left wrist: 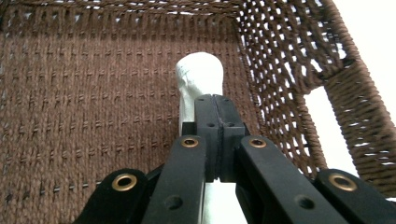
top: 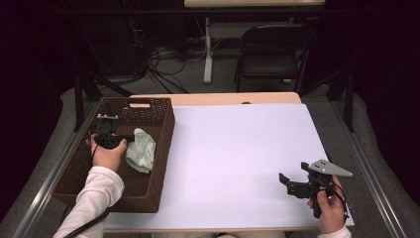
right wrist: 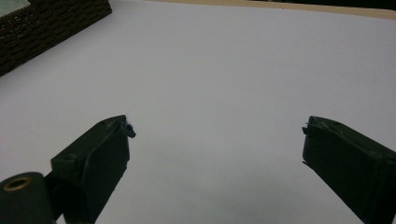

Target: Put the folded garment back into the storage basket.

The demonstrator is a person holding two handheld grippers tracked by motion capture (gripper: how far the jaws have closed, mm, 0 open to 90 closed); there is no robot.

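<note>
A brown woven basket stands at the table's left side. Inside it, my left gripper is shut, its jaws pressed together on a pale green cloth that droops from the tips toward the basket's right wall. In the left gripper view the cloth bulges out past the shut left gripper, over the basket floor. At the front right, my right gripper is held above the white table cover, open with nothing between its fingers. The right gripper view has the right gripper with its jaws wide apart over bare white surface.
The white cover spans the table from the basket to the right edge. The basket's corner lies far left of the right gripper. A dark chair and floor cables sit beyond the table's far edge.
</note>
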